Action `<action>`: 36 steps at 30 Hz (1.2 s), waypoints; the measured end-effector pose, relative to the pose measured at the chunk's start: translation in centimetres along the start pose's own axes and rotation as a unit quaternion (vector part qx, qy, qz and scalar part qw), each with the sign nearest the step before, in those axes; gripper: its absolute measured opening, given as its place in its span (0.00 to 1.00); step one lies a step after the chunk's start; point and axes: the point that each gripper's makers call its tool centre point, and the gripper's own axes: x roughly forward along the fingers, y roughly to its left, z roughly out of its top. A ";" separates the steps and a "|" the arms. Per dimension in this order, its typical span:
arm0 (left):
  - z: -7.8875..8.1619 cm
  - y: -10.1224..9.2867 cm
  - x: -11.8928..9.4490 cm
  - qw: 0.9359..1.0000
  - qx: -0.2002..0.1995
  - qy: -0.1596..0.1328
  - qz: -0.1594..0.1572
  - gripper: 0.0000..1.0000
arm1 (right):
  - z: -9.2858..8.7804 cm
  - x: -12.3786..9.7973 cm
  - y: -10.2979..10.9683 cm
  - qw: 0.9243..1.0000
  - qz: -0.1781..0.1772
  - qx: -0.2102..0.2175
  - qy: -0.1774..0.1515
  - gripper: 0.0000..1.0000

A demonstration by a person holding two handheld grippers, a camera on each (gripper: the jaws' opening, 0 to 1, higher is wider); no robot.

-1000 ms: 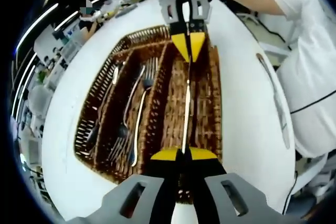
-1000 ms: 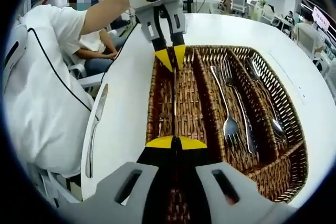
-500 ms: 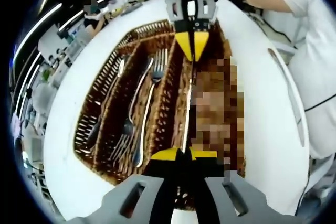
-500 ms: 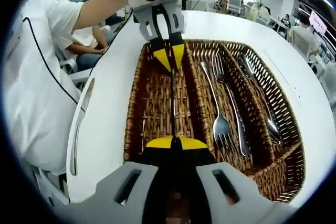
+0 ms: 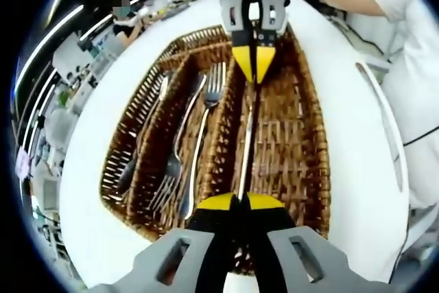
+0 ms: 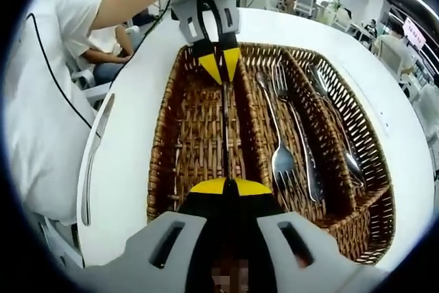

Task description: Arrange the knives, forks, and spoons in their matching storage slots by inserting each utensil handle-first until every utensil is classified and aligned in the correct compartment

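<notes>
A brown wicker tray with three long compartments lies on the white table. A knife hangs lengthwise over the wide outer compartment, held at both ends. My left gripper is shut on one end and my right gripper on the other. Each gripper also shows in the opposite view, the right gripper and the left gripper. Forks lie in the middle compartment. Spoons lie in the far one.
A second knife lies loose on the white table beside the tray's wide compartment. A person in a white shirt stands at that table edge. People and desks fill the background.
Both grippers have come closer to the tray with the knife still between them, and it now hangs lower over the wide compartment. The cutlery in the tray has not moved.
</notes>
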 end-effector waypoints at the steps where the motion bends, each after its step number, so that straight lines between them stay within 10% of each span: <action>1: 0.0 0.0 0.0 1.000 0.000 0.000 0.000 0.04 | 0.0 0.0 0.0 1.000 0.000 0.000 0.001 0.02; 36: -0.6 -0.9 -0.2 1.000 0.001 0.014 -0.013 0.09 | -1.1 -0.2 0.6 1.000 0.005 0.004 0.023 0.13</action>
